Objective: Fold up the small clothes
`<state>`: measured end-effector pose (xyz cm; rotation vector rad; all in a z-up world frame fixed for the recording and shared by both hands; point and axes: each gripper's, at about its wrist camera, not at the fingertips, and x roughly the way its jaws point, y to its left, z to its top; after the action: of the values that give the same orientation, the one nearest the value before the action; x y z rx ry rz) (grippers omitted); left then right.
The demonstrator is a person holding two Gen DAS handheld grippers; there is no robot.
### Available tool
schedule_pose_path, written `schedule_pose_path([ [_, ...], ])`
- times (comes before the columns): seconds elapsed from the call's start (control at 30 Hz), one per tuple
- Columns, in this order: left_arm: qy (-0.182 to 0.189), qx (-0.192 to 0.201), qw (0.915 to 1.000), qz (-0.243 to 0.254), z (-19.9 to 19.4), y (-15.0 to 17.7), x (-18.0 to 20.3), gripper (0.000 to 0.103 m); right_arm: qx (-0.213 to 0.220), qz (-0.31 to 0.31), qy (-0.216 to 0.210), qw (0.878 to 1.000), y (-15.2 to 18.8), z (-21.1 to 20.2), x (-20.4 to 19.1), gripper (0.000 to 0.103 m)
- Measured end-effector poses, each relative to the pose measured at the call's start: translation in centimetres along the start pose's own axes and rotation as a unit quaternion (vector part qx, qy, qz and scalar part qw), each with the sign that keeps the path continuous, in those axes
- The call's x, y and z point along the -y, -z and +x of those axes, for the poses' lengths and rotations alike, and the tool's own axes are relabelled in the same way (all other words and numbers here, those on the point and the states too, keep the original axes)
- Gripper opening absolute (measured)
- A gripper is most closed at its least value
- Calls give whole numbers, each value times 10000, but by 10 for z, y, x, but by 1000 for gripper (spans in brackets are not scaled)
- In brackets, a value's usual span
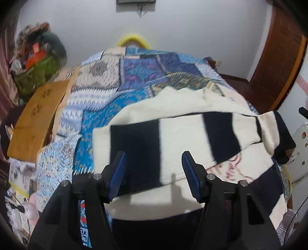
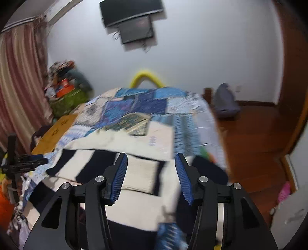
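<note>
Two claws (image 1: 154, 174) (image 2: 151, 177) agape — striped garment (image 1: 182, 132) on quilt (image 1: 119, 80).

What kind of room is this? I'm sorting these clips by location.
Most likely a home bedroom: a bed under a patchwork quilt, a wall-mounted television, pink curtains and a wooden door.

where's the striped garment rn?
The cream-and-black striped garment lies on the patchwork quilt, at the bed's near end, right of centre in the left wrist view, beyond both open grippers.
</note>
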<state>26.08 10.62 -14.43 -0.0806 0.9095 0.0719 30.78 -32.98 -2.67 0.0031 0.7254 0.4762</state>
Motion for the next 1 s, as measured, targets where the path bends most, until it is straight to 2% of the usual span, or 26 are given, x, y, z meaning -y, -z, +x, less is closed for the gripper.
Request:
schedule_pose_path([
  [0.13, 118, 35, 9998, 164, -4, 2, 23, 62, -56, 328, 456, 9984, 11, -14, 40, 61],
  [0.27, 175, -70, 9993, 326, 2, 7, 43, 62, -565, 832, 721, 9923, 40, 5, 79, 61],
  [0.37, 223, -165, 9989, 366, 5, 12, 52, 62, -1043, 1347, 569, 9837, 69, 33, 100, 61],
  [0.47, 240, -229, 9987, 391, 7, 16, 56, 62, -1396, 2099, -5, 9677, 95, 60, 112, 61],
  [0.5, 237, -245, 9986, 403, 8, 17, 56, 62, -1423, 2263, -150, 9635, 101, 66, 112, 59],
  [0.57, 226, -256, 9986, 410, 8, 19, 55, 62, -1351, 2273, -286, 9640, 102, 69, 108, 38],
  [0.6, 207, -255, 9986, 412, 7, 20, 54, 62, -1317, 2223, -259, 9657, 99, 69, 105, 32],
  [0.63, 194, -246, 9987, 412, 7, 20, 53, 62, -1299, 2127, -227, 9682, 95, 68, 101, 19],
  [0.67, 181, -232, 9988, 401, 7, 21, 52, 62, -1291, 2028, -216, 9704, 91, 67, 97, 11],
  [0.83, 197, -154, 9994, 236, 2, 23, 37, 62, -1007, 1482, -90, 9838, 66, 51, 80, 9],
  [1.0, 165, -65, 9998, 121, -5, 27, 21, 62, -664, 1002, -281, 9923, 29, 46, 44, 9],
])
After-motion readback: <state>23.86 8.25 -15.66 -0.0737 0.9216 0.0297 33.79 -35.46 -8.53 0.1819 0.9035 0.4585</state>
